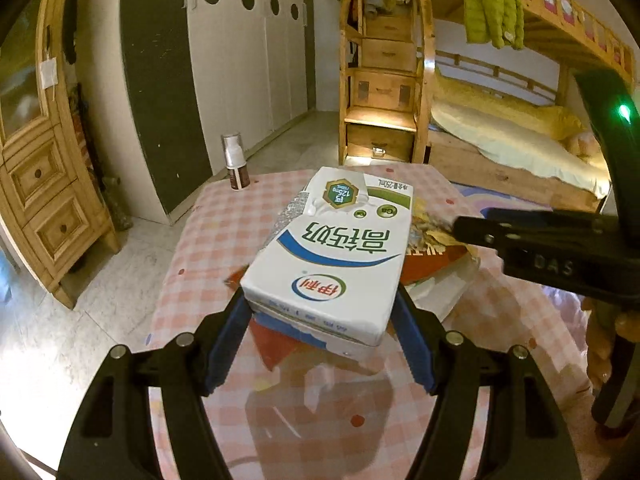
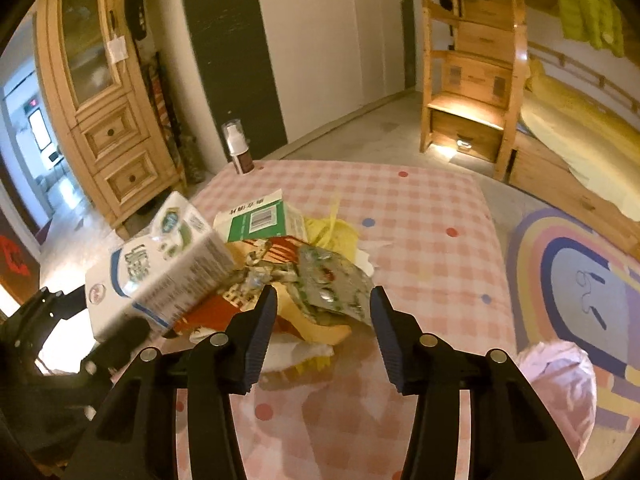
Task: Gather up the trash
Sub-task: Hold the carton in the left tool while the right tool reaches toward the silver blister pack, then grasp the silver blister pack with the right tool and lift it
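My left gripper point(image 1: 320, 320) is shut on a white milk carton point(image 1: 332, 256), its blue pads pressed against both sides of the carton's near end. It holds the carton above the table, over the left of a trash pile. The pile holds a green-and-white carton point(image 2: 260, 220), a yellow wrapper point(image 2: 336, 232), a red-orange wrapper point(image 2: 212, 312), white tissue point(image 2: 288, 354) and a crumpled silver foil wrapper point(image 2: 332, 284). My right gripper point(image 2: 322, 320) is open, its jaws standing either side of the foil wrapper's near edge without pressing it. The held milk carton point(image 2: 160, 264) also shows at the left.
The table point(image 2: 420, 208) wears a pink checked cloth. A pump bottle point(image 2: 238, 146) stands at its far left corner. A wooden cabinet point(image 2: 104, 120) stands to the left, with bunk-bed steps point(image 2: 472, 92) behind. A rainbow rug point(image 2: 576, 280) and a pink bag point(image 2: 560, 380) lie to the right.
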### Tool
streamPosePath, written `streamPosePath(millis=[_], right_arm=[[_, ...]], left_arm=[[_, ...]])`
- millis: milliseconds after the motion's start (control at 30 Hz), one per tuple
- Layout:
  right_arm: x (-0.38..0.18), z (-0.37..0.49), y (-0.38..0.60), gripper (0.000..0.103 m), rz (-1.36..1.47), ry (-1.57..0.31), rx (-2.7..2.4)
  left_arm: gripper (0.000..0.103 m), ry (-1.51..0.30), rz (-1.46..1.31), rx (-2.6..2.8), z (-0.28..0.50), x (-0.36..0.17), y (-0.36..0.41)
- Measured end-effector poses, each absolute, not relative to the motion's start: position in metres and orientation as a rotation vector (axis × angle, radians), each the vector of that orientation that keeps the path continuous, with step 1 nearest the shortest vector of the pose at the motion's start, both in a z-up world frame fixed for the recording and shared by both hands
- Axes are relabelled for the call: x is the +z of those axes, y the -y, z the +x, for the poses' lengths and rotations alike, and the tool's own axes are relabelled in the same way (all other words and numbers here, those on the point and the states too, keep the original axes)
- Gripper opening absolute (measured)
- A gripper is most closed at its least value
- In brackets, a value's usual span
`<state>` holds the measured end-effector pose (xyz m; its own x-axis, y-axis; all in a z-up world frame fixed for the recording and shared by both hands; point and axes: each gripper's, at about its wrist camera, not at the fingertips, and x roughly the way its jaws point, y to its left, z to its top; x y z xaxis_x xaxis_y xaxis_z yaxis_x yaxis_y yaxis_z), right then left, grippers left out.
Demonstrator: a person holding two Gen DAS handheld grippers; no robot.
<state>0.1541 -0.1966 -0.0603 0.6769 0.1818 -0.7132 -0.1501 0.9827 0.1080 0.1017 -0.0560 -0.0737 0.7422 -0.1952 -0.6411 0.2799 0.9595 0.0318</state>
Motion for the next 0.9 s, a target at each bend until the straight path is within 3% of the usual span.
streamPosePath(millis=[167,367,567,900], right_arm=[[-0.075,0.168,0.197,0.049,0.064,-0.843,0.197],[-0.076,0.171,0.215,0.026,0.124,-0.844,0.184],[-0.066,0.166,0.221,0.012,0.057,-0.784,0.09],[-0.052,0.127,0.258,0.001,0.156,-0.758,0.012]], left_arm=[[0.068,-0.707,0.144,-0.271,0.102,-0.085,0.059],[0.068,-0.713,0.157,-0.282,0.101,-0.09,0.061],[0.068,-0.712,0.146,-0.283,0.1,-0.086,0.061],[0.068,-0.687,0.136,-0.271,0.09,-0.071,0.058]])
